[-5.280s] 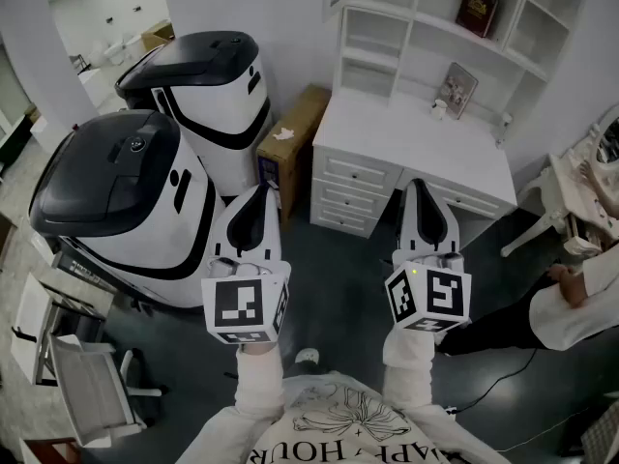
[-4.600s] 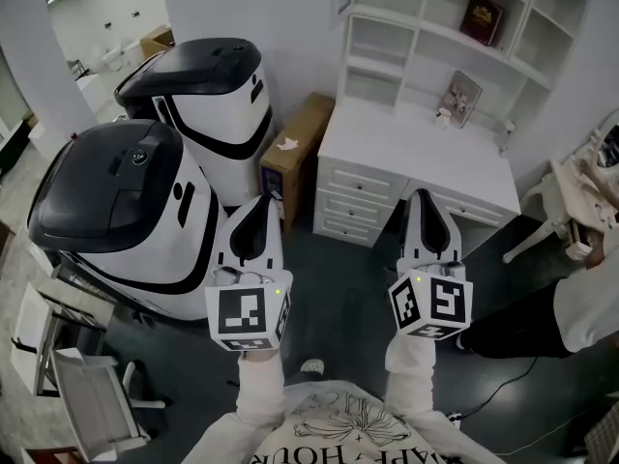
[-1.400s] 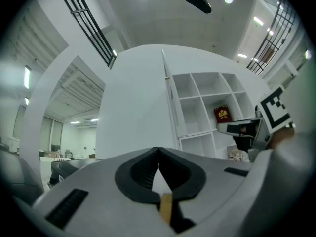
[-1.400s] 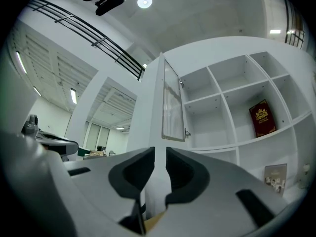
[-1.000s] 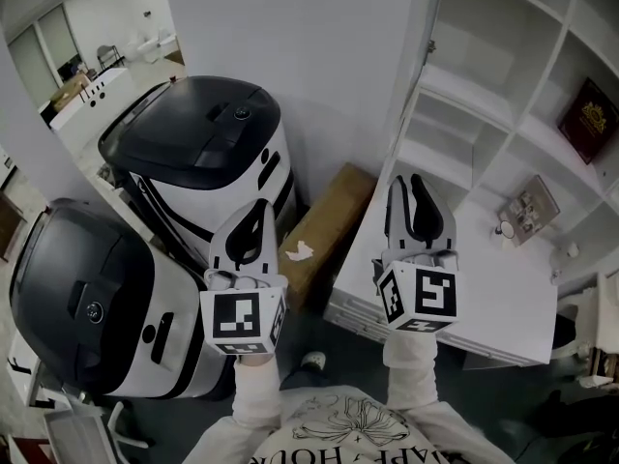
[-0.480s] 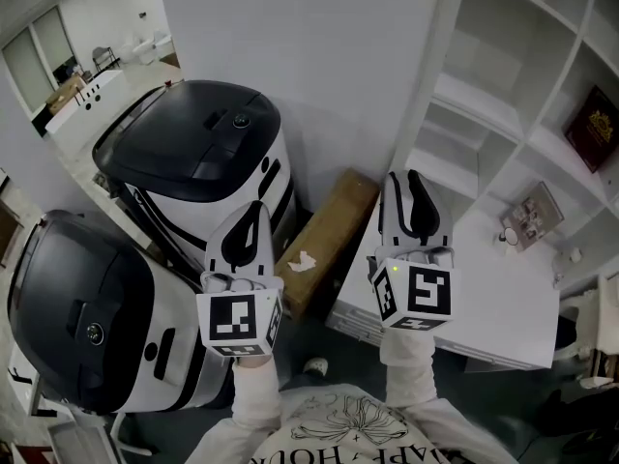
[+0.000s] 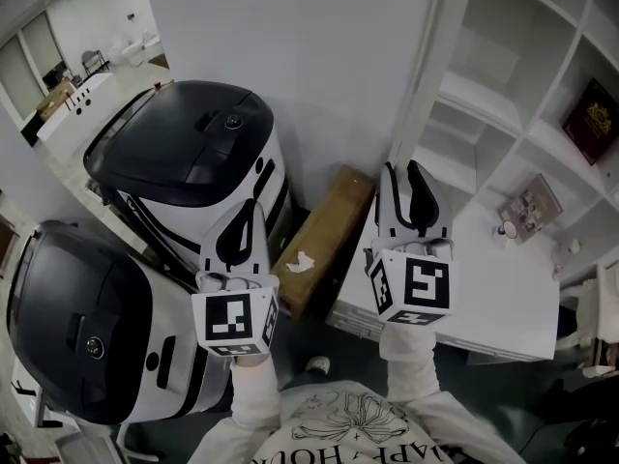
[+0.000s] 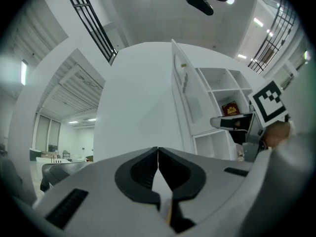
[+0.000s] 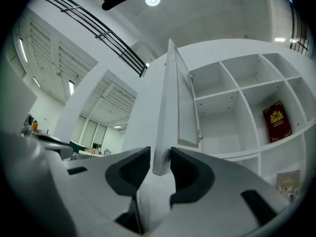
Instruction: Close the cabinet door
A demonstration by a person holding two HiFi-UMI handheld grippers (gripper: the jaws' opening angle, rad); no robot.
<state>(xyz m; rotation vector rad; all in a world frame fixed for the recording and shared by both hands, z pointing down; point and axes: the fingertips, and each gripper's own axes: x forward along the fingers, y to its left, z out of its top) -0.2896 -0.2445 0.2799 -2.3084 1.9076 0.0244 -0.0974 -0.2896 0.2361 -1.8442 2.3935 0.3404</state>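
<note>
Right gripper view shows me the cabinet door (image 9: 164, 107) edge-on, swung out from the white shelf unit (image 9: 237, 90). Its lower corner stands between the jaws of my right tool (image 9: 160, 154). Those jaws are opening, and the pads sit just beside the door edge rather than pressing on it, so nothing is gripped. My left tool (image 8: 158, 152) is fully closed and empty, held level beside the right one, facing the bare wall (image 8: 138, 107) left of the door.
</note>
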